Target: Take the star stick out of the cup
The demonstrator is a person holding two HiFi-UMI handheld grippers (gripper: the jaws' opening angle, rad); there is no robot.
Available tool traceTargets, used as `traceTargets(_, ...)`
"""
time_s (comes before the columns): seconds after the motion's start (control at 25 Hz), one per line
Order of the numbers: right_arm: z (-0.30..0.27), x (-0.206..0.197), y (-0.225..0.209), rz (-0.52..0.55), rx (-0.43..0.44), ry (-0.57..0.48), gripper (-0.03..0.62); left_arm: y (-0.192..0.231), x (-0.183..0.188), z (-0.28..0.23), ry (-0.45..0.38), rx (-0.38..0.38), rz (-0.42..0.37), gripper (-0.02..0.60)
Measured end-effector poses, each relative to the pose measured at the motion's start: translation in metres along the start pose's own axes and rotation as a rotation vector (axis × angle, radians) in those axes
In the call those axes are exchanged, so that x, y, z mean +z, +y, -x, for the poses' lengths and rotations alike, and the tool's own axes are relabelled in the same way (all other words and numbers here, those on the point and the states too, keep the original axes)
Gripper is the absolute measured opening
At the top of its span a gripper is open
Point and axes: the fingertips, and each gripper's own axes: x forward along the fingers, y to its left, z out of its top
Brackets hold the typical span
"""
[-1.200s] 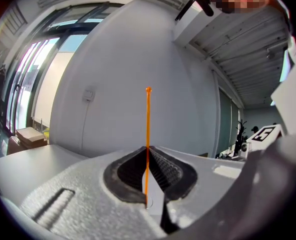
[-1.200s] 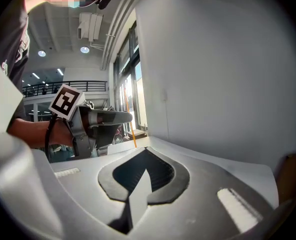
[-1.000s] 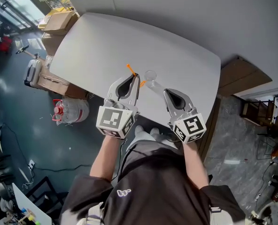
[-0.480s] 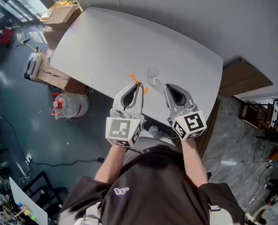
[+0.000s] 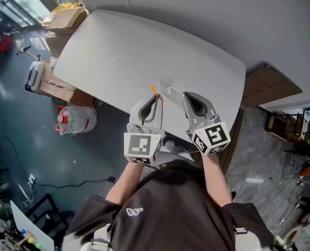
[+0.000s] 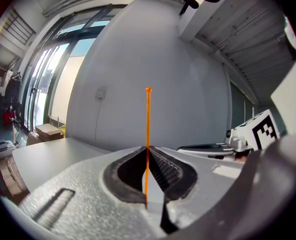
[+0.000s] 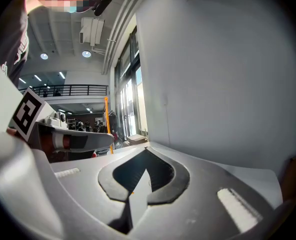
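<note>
A thin orange star stick (image 6: pixel 147 129) stands upright, pinched between the shut jaws of my left gripper (image 6: pixel 147 150). Its round top end shows high above the jaws. In the head view the stick (image 5: pixel 154 91) pokes out past my left gripper (image 5: pixel 156 98), just left of a small clear cup (image 5: pixel 167 82) on the white table (image 5: pixel 108 51). The stick is outside the cup. My right gripper (image 5: pixel 187 96) hovers beside the cup on its right. In the right gripper view my right gripper (image 7: pixel 147 148) is shut with nothing between its jaws, and the stick (image 7: pixel 106 115) shows at the left.
The table's near edge runs just under both grippers. Cardboard boxes (image 5: pixel 65 19) and a water jug (image 5: pixel 74 120) sit on the floor at the left. A wooden panel (image 5: pixel 270 85) lies beyond the table's right end.
My left gripper has carried the stick to the right, closer to the cup and to my right gripper. The right gripper has hardly moved.
</note>
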Motion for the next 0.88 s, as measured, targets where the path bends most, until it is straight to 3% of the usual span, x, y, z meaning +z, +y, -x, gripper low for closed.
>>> traceTargets(0.24,-0.004,0.005,0.005,0.005,0.01,-0.012,0.006,-0.002,-0.01,-0.004,-0.013,-0.028,-0.035,0.017)
traceTargets(0.88,-0.004,0.007,0.003,0.012,0.003,-0.015,0.006,0.0,-0.011,-0.008,-0.006,-0.032,-0.019,0.017)
